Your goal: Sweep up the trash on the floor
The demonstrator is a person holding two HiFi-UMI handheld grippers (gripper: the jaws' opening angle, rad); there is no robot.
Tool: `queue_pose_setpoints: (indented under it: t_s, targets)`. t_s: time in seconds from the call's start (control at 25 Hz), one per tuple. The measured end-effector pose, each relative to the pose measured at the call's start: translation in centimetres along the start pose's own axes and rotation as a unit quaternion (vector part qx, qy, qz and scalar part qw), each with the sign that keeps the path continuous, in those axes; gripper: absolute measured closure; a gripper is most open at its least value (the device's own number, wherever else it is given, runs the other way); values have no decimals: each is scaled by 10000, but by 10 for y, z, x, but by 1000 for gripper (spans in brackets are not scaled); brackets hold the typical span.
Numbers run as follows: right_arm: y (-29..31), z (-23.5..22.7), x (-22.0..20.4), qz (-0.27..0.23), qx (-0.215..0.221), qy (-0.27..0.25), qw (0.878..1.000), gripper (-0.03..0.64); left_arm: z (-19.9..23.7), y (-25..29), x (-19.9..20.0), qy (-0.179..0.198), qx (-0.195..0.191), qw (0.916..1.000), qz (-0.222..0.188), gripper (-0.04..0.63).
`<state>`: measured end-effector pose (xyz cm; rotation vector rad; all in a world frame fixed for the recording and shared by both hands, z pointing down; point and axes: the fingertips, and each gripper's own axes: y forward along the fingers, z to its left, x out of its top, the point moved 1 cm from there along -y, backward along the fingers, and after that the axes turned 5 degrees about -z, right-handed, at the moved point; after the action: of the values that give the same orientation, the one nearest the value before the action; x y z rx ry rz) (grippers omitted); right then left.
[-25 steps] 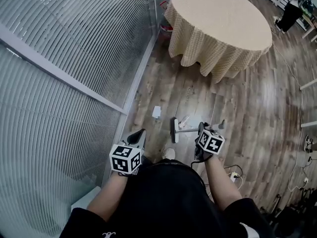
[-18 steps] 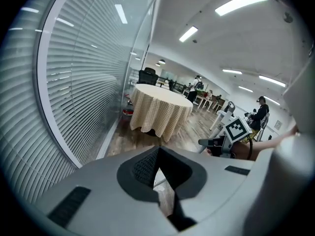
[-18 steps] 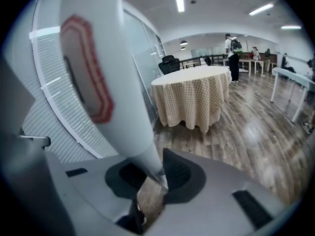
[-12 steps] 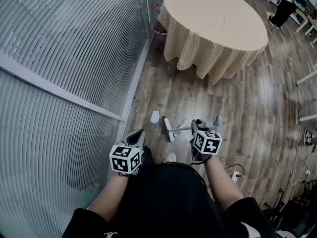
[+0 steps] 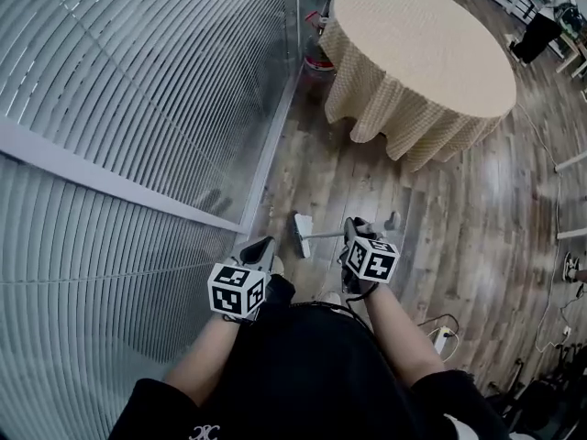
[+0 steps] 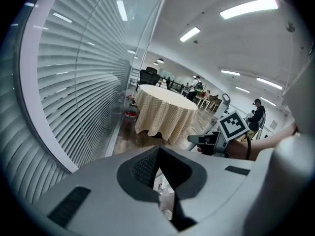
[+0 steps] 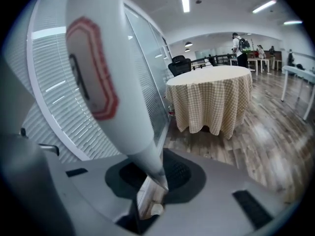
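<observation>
Head view: a person stands on a wood-plank floor [image 5: 459,227] beside a wall of slatted glass [image 5: 138,108]. The right gripper [image 5: 351,233] has its jaws clamped on the handle of a broom [image 5: 326,235]. The handle runs crosswise from those jaws toward the glass. The broom head [image 5: 298,236] sits on the planks just ahead of the left gripper [image 5: 260,246]. A pale scrap of trash [image 5: 304,221] shows right at the head, on its far side; whether the two touch cannot be told. A round bench under a checked cloth [image 5: 422,53] stands well beyond.

Left gripper view: the jaws stand a narrow slit apart with nothing between them. Through the slit a pale patch of floor litter can be made out below. The right gripper's marker cube [image 6: 232,125] sits off to the right, and the draped bench [image 6: 165,107] lies ahead.

Right gripper view: the white handle with its red-edged label [image 7: 96,77] fills the foreground. It drops down through the closed jaws toward the floor.

The sweep looks mid-course, with the scrap not yet gathered. The broom's long axis points from the right jaws toward the glass, and the trash lies at its far end. Any next stroke therefore falls to the right hand. The left gripper, though nearer the scrap, carries nothing to collect it.
</observation>
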<state>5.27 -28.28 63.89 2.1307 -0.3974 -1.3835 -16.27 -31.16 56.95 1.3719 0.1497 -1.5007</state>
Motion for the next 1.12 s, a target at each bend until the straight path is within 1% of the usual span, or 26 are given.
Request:
queue_pose_setpoints:
  t_s: [0.2,0.32,0.44,0.56,0.68,0.88,1.04,1.12]
  targets:
    - [41,-2,-7,20,-499,653,9966,535,34,-1,7,34,17,9999,150,600]
    - [53,-13,-10,66,-814,897,9926,535,50,1,19,111,1,9998,183,600]
    - [53,-35,-15,46,-1145,1026,9881,535,59,4,26,171,-37,9996,208,600]
    - [45,-66,-14,-15,-1533,1185,9811,535,61,11,29,196,-108,9994,264,600]
    - [27,-99,-10,-100,-1832,1337,9739,537,51,20,30,238,-236,9989,314,600]
    - [-10,-144,-11,-230,-2156,1440,9655,537,19,37,29,396,-514,9973,335,600]
    - [-35,-172,-17,-294,-2310,1534,9603,535,-9,49,24,481,-680,9959,353,600]
    - [-48,-184,-19,-325,-2316,1530,9602,535,-26,51,20,498,-718,9956,349,600]
